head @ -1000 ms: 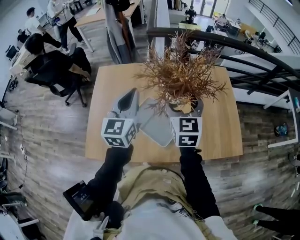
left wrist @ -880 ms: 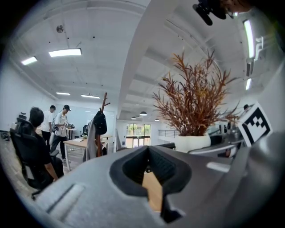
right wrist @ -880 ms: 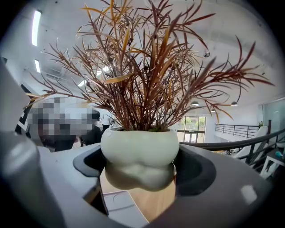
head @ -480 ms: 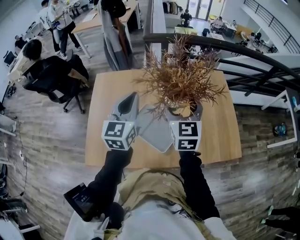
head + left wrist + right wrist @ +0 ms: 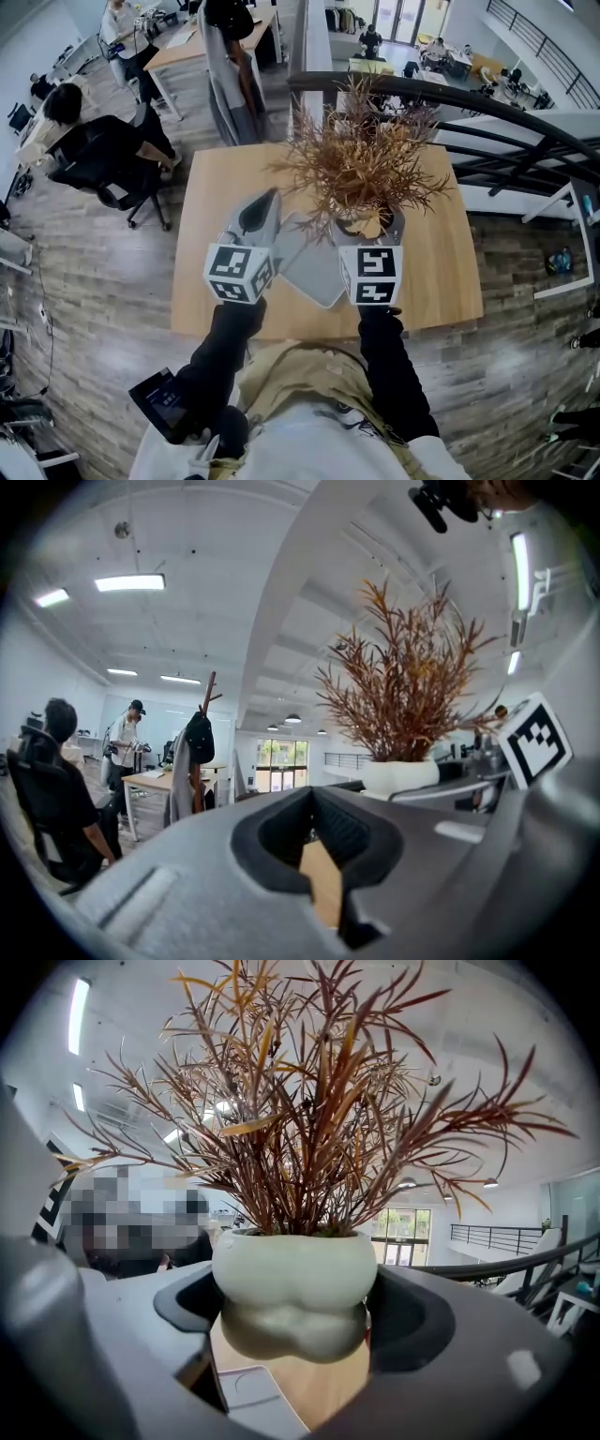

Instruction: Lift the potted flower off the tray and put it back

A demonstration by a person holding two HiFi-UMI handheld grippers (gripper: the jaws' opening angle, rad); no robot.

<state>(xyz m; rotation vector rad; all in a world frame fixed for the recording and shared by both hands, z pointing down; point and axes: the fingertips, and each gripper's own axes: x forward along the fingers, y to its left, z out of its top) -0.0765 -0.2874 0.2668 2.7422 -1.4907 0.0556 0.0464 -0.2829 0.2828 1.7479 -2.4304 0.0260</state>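
The potted flower (image 5: 361, 169) is a bush of dry brown-red stalks in a lumpy white pot (image 5: 293, 1283). My right gripper (image 5: 367, 219) is shut on the pot, one jaw on each side, and holds it upright in the air over the wooden table (image 5: 441, 272). The grey tray (image 5: 314, 262) lies on the table below and to the left of the pot, and a corner of the tray (image 5: 248, 1396) shows under the pot. My left gripper (image 5: 265, 202) hovers beside the tray's left edge, shut with nothing in it; the left gripper's (image 5: 314, 794) tips meet.
A dark curved railing (image 5: 469, 98) runs behind the table. People sit on office chairs (image 5: 103, 141) at desks to the far left. A coat stand (image 5: 230, 56) rises beyond the table's far edge. Wood floor surrounds the table.
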